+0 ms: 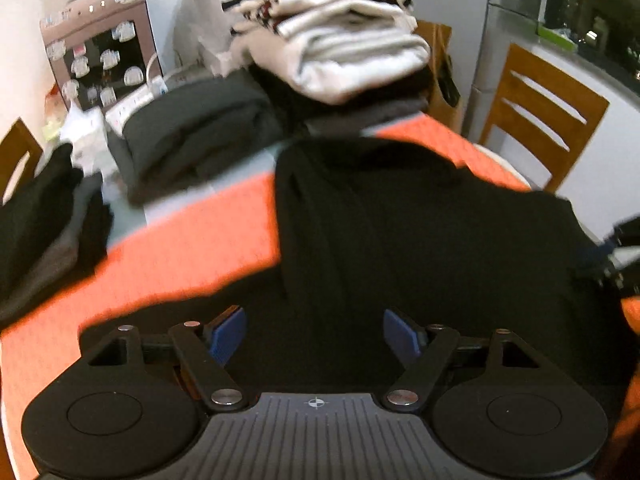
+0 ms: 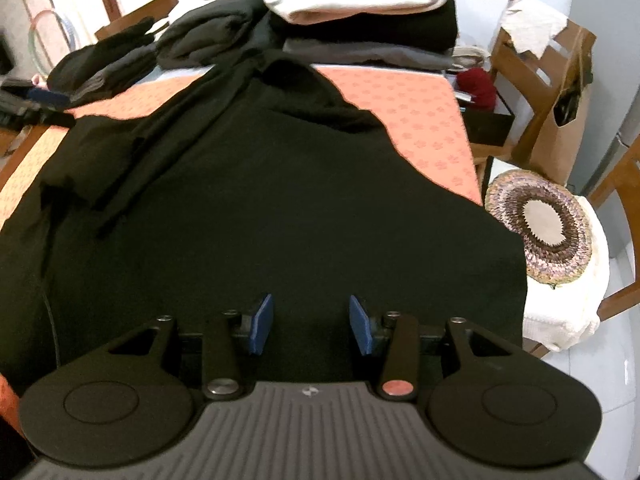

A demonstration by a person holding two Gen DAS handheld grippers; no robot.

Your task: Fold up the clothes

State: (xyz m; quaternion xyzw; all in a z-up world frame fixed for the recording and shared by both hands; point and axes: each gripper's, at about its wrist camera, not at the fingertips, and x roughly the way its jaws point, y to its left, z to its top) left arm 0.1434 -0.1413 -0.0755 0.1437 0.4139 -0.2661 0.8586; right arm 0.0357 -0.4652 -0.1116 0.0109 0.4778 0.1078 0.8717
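A black garment point(image 1: 400, 220) point(image 2: 280, 200) lies spread over the orange patterned tablecloth point(image 1: 180, 248) point(image 2: 420, 120), with one side folded inward in loose creases at the left of the right wrist view. My left gripper point(image 1: 315, 336) hovers over its near edge with the blue pads point(image 1: 228, 336) wide apart and nothing between them. My right gripper point(image 2: 312, 325) is above the cloth's near part, its pads point(image 2: 262, 324) apart and pinching no fabric. Each gripper shows at the edge of the other's view, the right point(image 1: 624, 256) and the left point(image 2: 24, 108).
A tall stack of folded clothes point(image 1: 352, 52) point(image 2: 360, 8) stands at the table's far end, with dark folded piles point(image 1: 192, 132) point(image 2: 104, 60) beside it. Wooden chairs point(image 1: 540, 120) ring the table; one holds a round woven mat point(image 2: 544, 232). A paper bag point(image 2: 560, 120) stands at the right.
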